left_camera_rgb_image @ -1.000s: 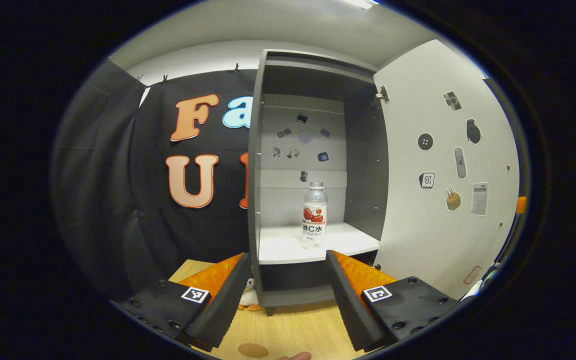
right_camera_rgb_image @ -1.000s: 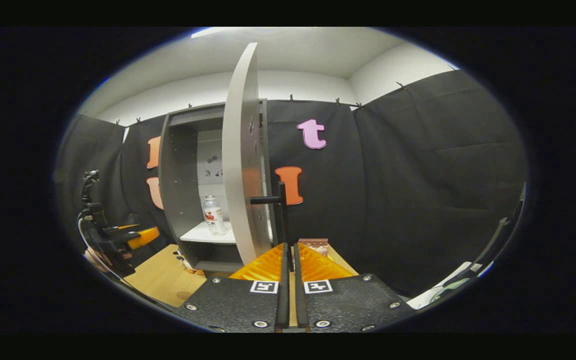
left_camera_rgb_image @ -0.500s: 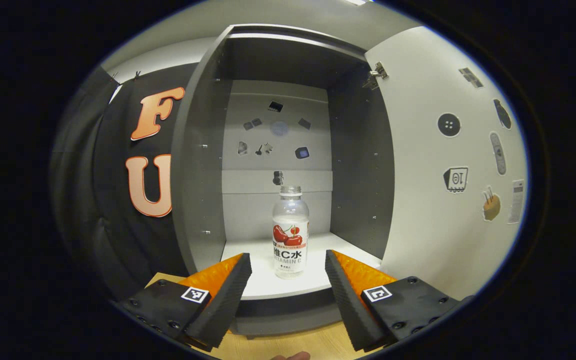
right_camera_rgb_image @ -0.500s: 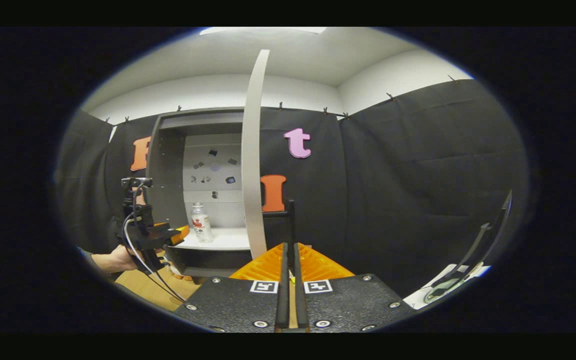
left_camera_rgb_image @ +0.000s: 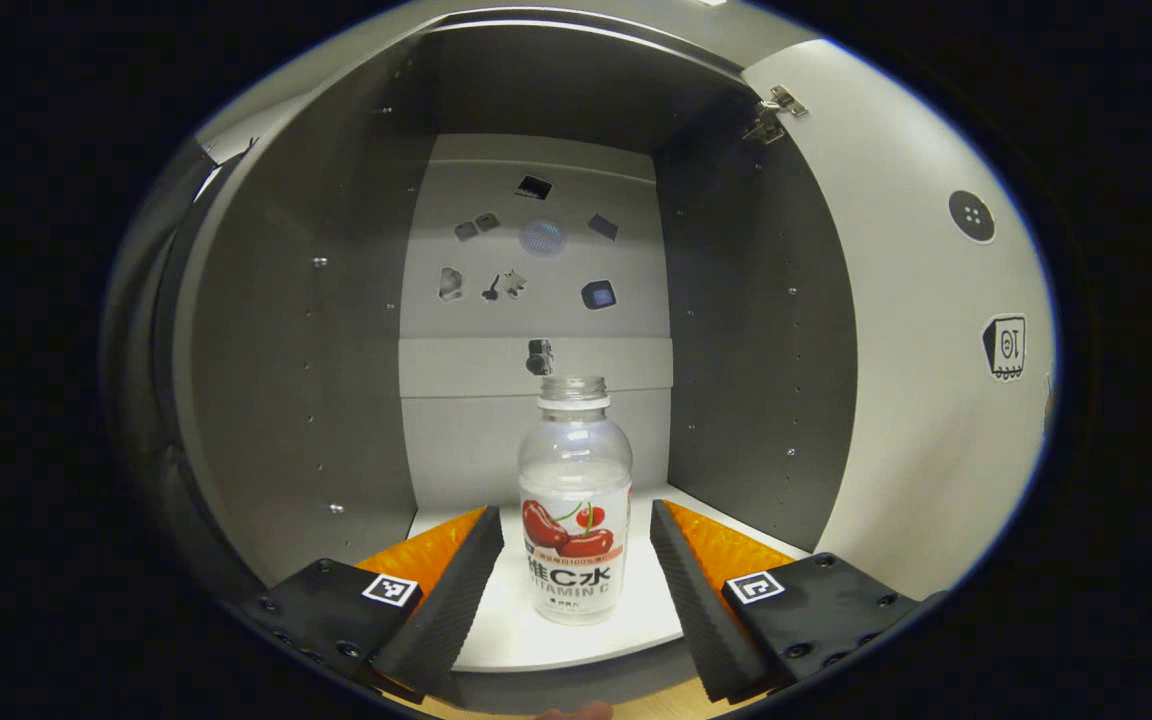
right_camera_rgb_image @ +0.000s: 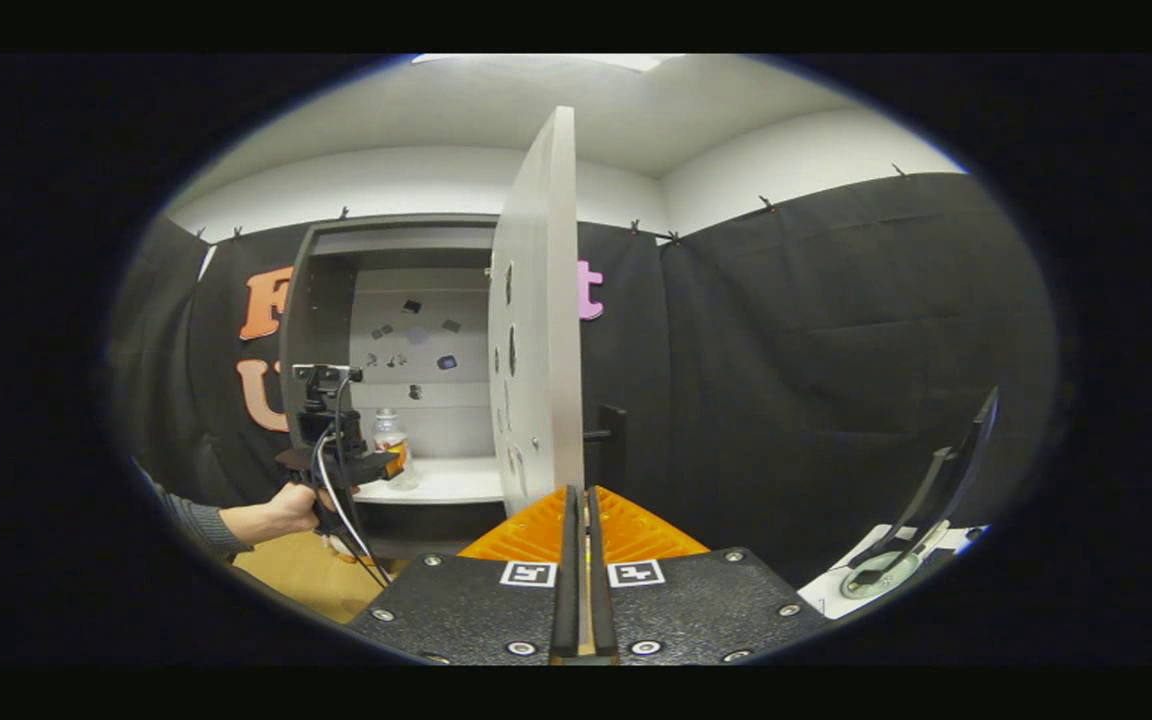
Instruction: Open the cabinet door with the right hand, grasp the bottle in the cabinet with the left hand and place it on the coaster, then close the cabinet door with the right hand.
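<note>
Two fingers of the left tool are spread wide apart, one on each side of the bottle, and they are not touching it. That clear bottle with red cherries on its label stands upright on the white shelf inside the gray cabinet. Little stickers dot the back wall of the cabinet. The cabinet door is swung open on the right, and it has stickers on it too.

From the right gripper view, the right tool has its fingers pressed flat together with nothing between them. It sits just in front of the edge of the open door. Farther off, a hand in a gray sleeve holds the left tool up to the shelf, right by the bottle. A wooden table is under the cabinet.
</note>
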The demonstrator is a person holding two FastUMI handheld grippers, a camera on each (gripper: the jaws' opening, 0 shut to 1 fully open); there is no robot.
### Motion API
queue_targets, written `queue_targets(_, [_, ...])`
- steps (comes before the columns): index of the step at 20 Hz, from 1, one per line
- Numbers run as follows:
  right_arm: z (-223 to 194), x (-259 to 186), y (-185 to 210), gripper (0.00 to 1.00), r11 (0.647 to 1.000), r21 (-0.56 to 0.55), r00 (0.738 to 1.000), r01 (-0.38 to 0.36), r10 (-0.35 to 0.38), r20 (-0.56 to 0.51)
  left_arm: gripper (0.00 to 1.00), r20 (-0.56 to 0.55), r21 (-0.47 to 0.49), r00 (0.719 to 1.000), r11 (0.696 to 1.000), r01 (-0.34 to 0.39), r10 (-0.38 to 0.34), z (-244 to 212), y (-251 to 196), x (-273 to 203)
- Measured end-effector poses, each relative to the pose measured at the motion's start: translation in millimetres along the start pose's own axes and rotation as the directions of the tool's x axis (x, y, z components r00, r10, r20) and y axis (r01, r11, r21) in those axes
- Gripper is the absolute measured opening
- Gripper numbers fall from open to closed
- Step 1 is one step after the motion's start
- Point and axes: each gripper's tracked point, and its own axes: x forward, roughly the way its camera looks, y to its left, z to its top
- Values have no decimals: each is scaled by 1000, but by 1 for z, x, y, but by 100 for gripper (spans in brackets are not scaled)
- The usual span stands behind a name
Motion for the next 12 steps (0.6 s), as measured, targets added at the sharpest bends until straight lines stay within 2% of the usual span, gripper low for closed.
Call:
queue_targets(5, [-2,1,10,9,1000,-3,1000,13,-13,-3,96,-20,-9,1000,1000,8,-8,-11,1,26])
queue_targets(7, [-5,-3,24,9,1000,-7,1000,-10,10,-7,96,-17,-10,1000,1000,5,-5,-11,2,29])
queue_targets(8, [-6,-5,28,5,1000,-11,1000,-20,20,-9,96,-12,-13,1000,1000,12,-12,-9,1,28])
queue_targets(9, [-9,-6,34,9,999,-15,999,-34,34,-12,89,-11,-12,1000,1000,7,-7,-12,1,32])
queue_targets(10, [-12,-6,39,5,999,-16,999,-50,50,-16,87,-16,-6,1000,1000,7,-7,-11,2,28])
queue_targets(12, [-15,-6,53,5,997,-7,996,-82,82,-22,86,-12,-13,1000,1000,2,-2,-8,4,22])
